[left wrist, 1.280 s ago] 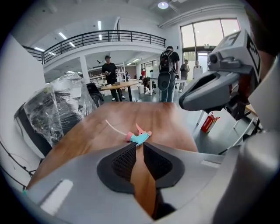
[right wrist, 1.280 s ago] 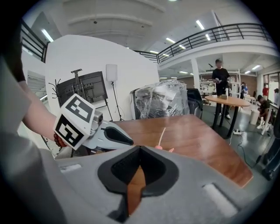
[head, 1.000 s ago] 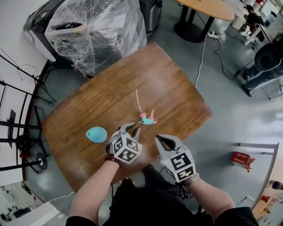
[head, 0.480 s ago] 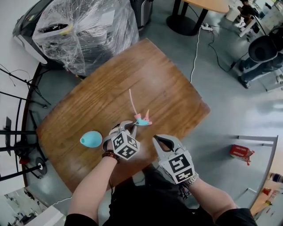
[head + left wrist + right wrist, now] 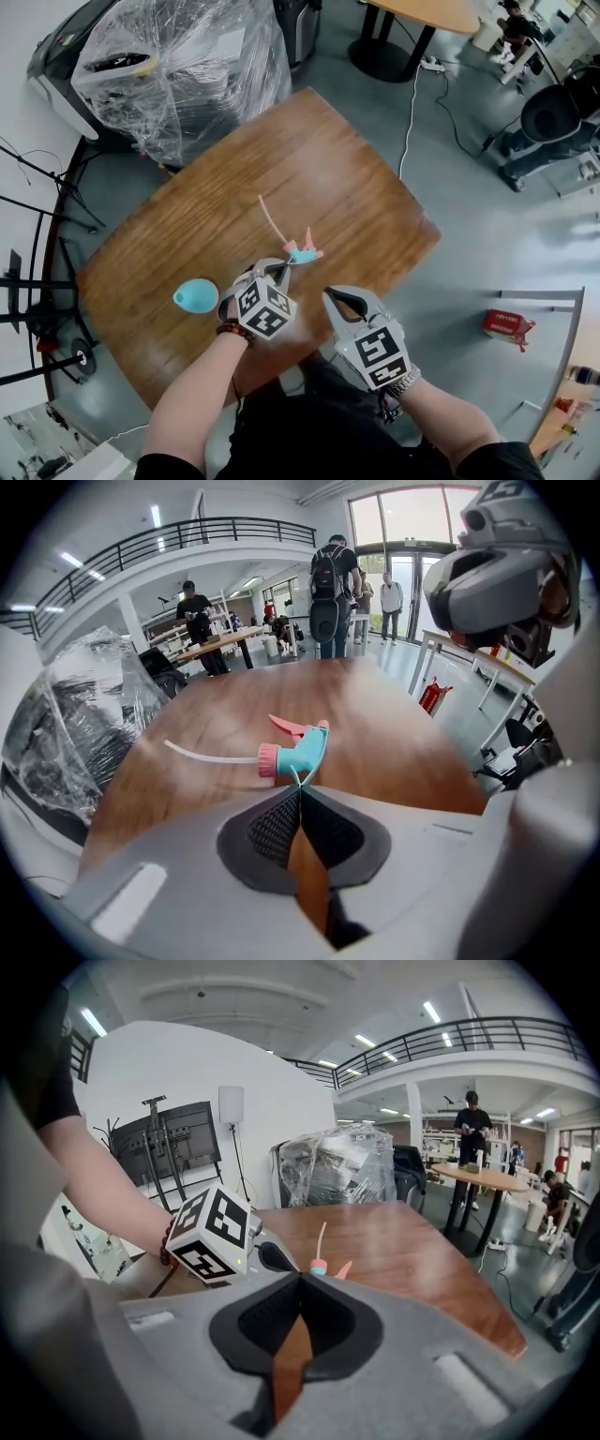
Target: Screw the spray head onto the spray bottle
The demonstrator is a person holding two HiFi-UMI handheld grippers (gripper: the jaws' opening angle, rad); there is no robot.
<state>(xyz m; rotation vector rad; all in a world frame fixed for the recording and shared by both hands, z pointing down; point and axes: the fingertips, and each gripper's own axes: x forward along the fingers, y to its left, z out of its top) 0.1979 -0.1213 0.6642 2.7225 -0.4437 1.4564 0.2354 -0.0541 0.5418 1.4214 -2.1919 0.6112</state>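
The spray head (image 5: 302, 254), teal with a pink trigger, pink collar and a long pale tube, lies near the middle of the wooden table (image 5: 356, 187). My left gripper (image 5: 281, 270) is shut, its tips pinching the thin teal rear end of the spray head (image 5: 298, 750). The teal bottle (image 5: 195, 296) lies on its side to the left of that gripper, apart from it. My right gripper (image 5: 339, 298) hangs shut and empty over the table's near edge, right of the left one. From the right gripper view (image 5: 300, 1274) only the spray head's collar and trigger (image 5: 320, 1267) show past the tips.
A machine wrapped in clear plastic (image 5: 178, 66) stands beyond the table's far left edge. Black stands (image 5: 37, 281) line the left. A round table (image 5: 422, 14), a cable and a red box (image 5: 506, 326) are on the floor to the right. People stand in the background.
My left gripper's jaws have closed on the rear of the spray head. The tube now points more to the upper left. The right gripper has stayed put.
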